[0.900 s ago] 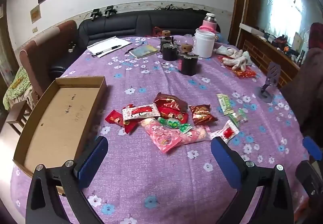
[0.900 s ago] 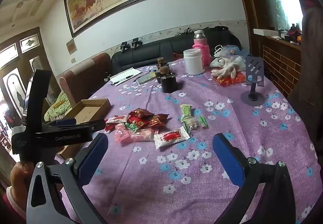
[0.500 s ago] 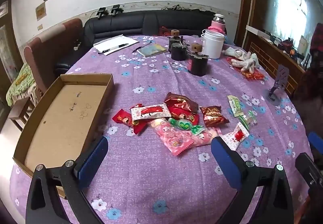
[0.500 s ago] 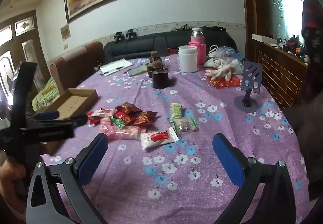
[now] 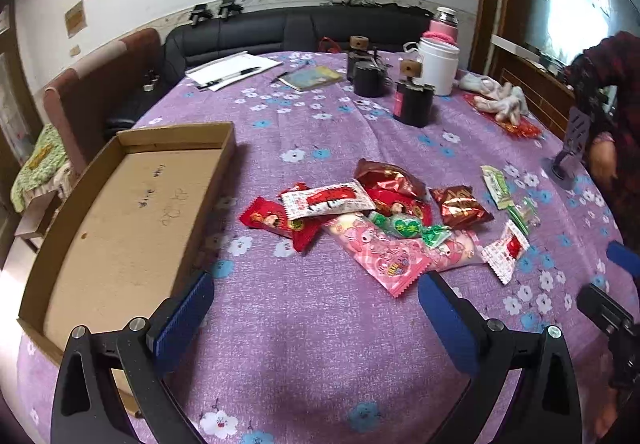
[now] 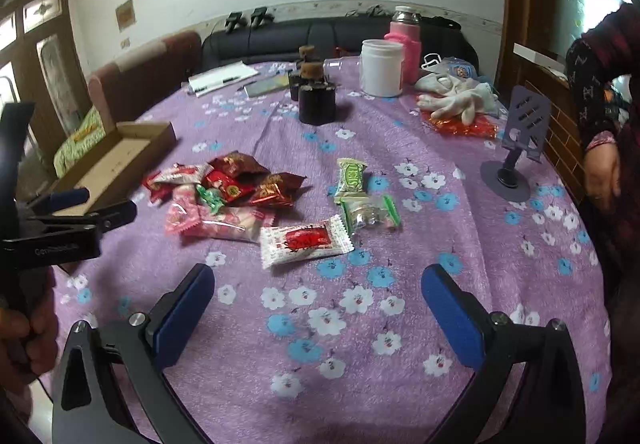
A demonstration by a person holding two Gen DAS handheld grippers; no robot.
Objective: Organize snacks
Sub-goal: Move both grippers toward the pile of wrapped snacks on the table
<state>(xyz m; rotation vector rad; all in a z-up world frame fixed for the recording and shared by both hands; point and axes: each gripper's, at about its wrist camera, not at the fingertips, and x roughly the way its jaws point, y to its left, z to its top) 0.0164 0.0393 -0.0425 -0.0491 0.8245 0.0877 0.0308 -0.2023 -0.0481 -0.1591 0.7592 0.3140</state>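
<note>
A pile of snack packets point(image 5: 360, 212) lies on the purple flowered tablecloth point(image 5: 312, 344), with a pink packet point(image 5: 384, 256) nearest me. An empty shallow cardboard box point(image 5: 120, 212) sits to its left. My left gripper point(image 5: 316, 308) is open and empty, just short of the pile. In the right wrist view the pile point(image 6: 224, 192) is left of centre, with a white-and-red packet point(image 6: 304, 240) and green packets point(image 6: 352, 176) nearer. My right gripper point(image 6: 316, 308) is open and empty, short of the white-and-red packet. The cardboard box point(image 6: 116, 156) lies at the left.
Dark jars point(image 5: 412, 104), a white tub point(image 5: 438, 64), a pink flask, papers point(image 5: 232, 70) and white gloves point(image 5: 496, 100) stand at the table's far side. A purple phone stand point(image 6: 516, 152) is at the right. A person's arm point(image 6: 600, 164) is at the right edge.
Both grippers have moved closer to the table and the snacks, which look larger now. A person's arm has come into view at the right. Both stay open.
</note>
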